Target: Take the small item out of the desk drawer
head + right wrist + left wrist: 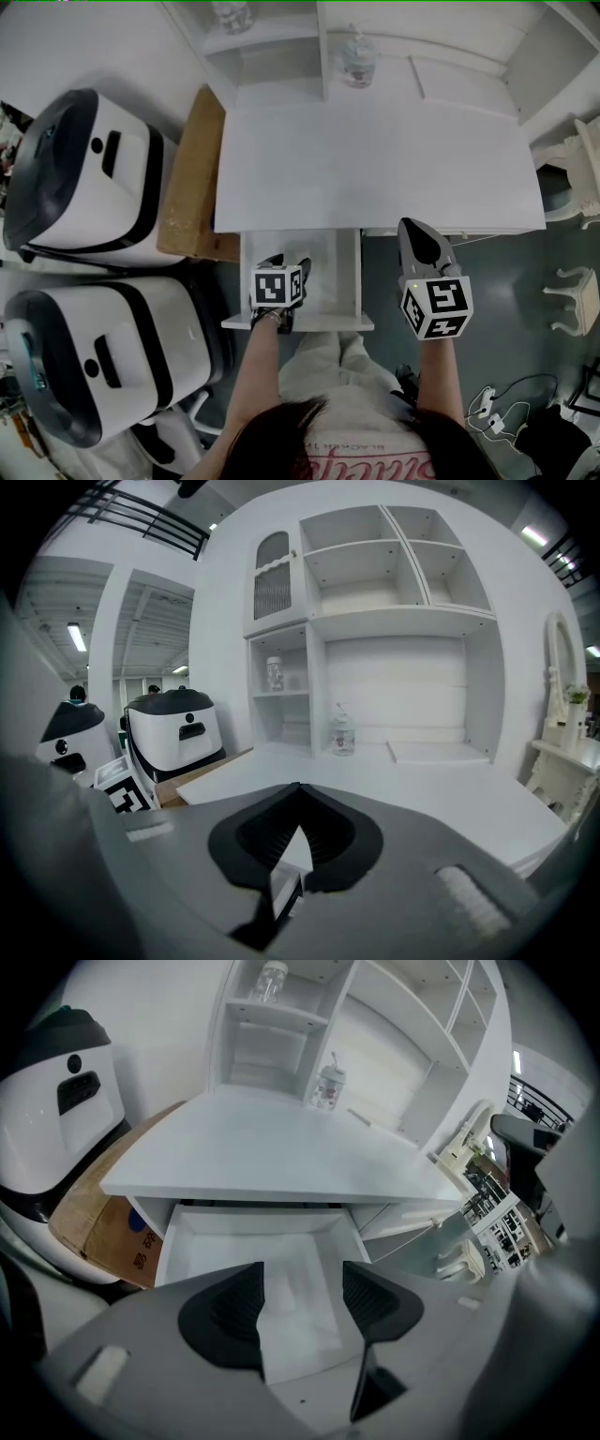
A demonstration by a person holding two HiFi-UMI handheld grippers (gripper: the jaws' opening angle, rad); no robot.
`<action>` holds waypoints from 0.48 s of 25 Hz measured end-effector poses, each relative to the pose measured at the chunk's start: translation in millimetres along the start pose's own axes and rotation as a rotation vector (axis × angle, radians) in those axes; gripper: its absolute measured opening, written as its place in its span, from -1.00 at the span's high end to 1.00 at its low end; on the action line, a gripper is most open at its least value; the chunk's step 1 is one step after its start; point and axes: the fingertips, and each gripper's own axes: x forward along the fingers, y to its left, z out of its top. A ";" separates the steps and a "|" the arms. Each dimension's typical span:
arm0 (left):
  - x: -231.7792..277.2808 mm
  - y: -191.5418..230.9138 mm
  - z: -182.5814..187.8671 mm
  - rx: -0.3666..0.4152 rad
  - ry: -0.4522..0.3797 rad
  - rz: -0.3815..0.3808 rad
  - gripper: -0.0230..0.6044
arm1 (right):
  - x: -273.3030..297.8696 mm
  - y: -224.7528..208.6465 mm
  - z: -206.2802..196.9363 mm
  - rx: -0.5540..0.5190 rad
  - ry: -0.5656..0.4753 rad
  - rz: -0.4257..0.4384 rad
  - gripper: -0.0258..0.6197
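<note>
Head view puts the left hand-held gripper [289, 262] over the open drawer [352, 281], which is pulled out from under the tabletop [375, 169] toward us. The right hand-held gripper [418, 232] hangs beside the drawer's right wall, outside it, in front of the tabletop's edge.

In the left gripper view we look down along the jaws into the drawer. They stand well apart, and the item [300, 1321], flat, white and roughly rectangular, lies on the drawer floor right between them. White on white makes its edges faint, so we judge only that the pads are probably not pressing on it yet. Its long axis seems to run along the drawer's depth, away from us, so the jaws straddle its narrow width.

The right gripper view shows that gripper's jaws drawn together at the tips with nothing held, aimed across the tabletop.

The item sits straight below and ahead of the left gripper, which is far nearer. We expect the next move to be a short drop and a squeeze across the width.
</note>
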 end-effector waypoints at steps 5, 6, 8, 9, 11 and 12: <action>17.5 7.1 -8.2 -0.017 0.063 0.002 0.00 | 6.8 -1.1 -4.8 -0.003 0.022 -0.001 0.92; 21.5 8.5 -10.2 -0.019 0.075 0.001 -0.01 | 8.3 -1.1 -5.7 -0.006 0.027 -0.001 0.92; 30.3 10.9 -13.6 -0.028 0.095 -0.004 -0.01 | 12.0 -1.1 -7.3 -0.015 0.036 0.001 0.92; 34.7 12.2 -15.7 -0.035 0.106 -0.006 -0.01 | 13.9 -1.1 -8.1 -0.019 0.041 0.002 0.92; 43.0 15.1 -21.6 -0.052 0.130 -0.007 -0.01 | 17.4 -1.7 -10.3 -0.019 0.050 0.004 0.92; 46.9 16.2 -24.8 -0.059 0.142 -0.008 -0.01 | 19.0 -2.3 -11.7 -0.013 0.055 0.004 0.92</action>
